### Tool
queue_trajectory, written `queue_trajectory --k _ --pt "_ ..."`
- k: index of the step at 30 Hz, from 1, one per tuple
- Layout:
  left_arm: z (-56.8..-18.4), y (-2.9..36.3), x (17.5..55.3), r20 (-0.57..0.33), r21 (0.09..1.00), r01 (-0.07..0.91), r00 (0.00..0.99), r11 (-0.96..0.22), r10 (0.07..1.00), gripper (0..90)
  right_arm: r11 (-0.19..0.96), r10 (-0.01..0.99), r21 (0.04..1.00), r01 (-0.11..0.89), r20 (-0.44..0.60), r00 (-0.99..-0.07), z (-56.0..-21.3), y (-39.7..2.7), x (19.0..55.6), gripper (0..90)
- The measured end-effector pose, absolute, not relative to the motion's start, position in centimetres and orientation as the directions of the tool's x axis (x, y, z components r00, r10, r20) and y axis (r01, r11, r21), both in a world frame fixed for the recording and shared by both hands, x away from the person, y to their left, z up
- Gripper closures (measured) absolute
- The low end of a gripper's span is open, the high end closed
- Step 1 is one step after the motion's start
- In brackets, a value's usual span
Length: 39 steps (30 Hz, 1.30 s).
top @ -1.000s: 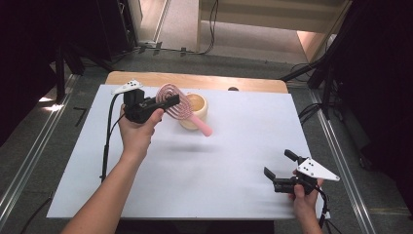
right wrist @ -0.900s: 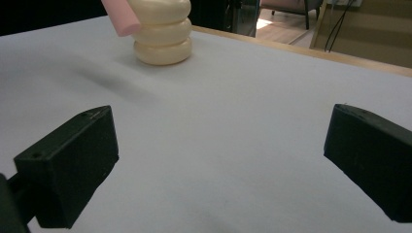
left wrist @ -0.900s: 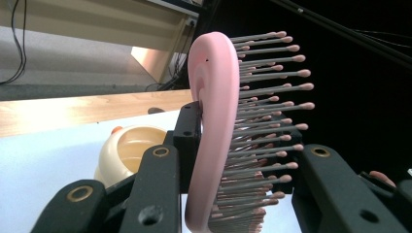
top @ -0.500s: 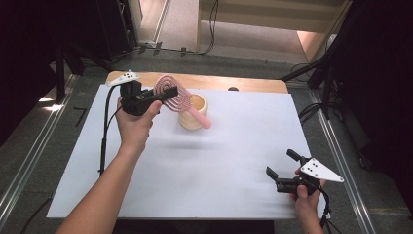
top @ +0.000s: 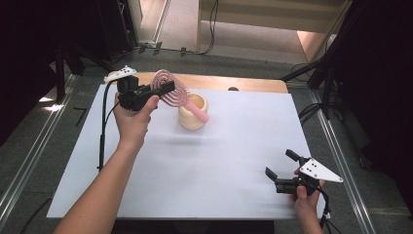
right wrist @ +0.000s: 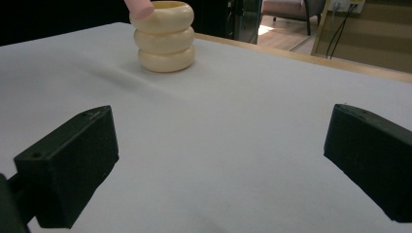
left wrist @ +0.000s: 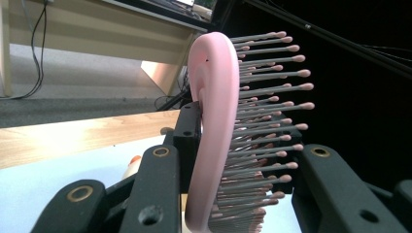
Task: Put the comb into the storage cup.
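My left gripper [top: 157, 92] is shut on the round head of a pink hairbrush [top: 168, 87] at the back left of the table. In the left gripper view the brush [left wrist: 214, 121] stands on edge between the jaws, with its bristles pointing right. Its pink handle [top: 198, 113] slants down across the mouth of a cream ribbed cup [top: 191, 122]. I cannot tell whether it touches the rim. The right gripper view shows the cup [right wrist: 165, 39] with the handle's tip [right wrist: 139, 6] above its rim. My right gripper [top: 280, 163] stands open near the front right, low over the sheet, with nothing between its fingers.
A white sheet [top: 219, 161] covers the table, and a strip of bare wood [top: 243, 84] runs along the far edge. A black cable [top: 102, 131] hangs from the left gripper down the table's left side. Dark stands and floor cables surround the table.
The left hand has lifted the brush slightly up and toward the back left, so the handle's tip has drawn back over the cup. The right gripper has stayed put.
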<state>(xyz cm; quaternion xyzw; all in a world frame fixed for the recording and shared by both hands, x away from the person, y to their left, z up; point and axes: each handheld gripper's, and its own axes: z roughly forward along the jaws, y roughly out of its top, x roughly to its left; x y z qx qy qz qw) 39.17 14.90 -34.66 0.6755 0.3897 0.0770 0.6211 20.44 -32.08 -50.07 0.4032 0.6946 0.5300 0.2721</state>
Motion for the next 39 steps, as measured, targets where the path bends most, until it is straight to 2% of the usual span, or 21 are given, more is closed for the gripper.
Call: queue_trajectory --k 13,39 --pt "-33.5 15.5 40.1 -0.367 0.907 0.413 0.670 0.086 0.645 66.2 0.110 0.846 0.955 0.275 0.055 -0.531 -50.1 -31.9 20.4 0.0" --pt "-33.8 16.5 42.1 -0.357 0.906 0.408 0.604 0.108 0.712 66.2 0.109 0.842 0.955 0.277 0.060 -0.537 -50.2 -31.8 20.4 0.0"
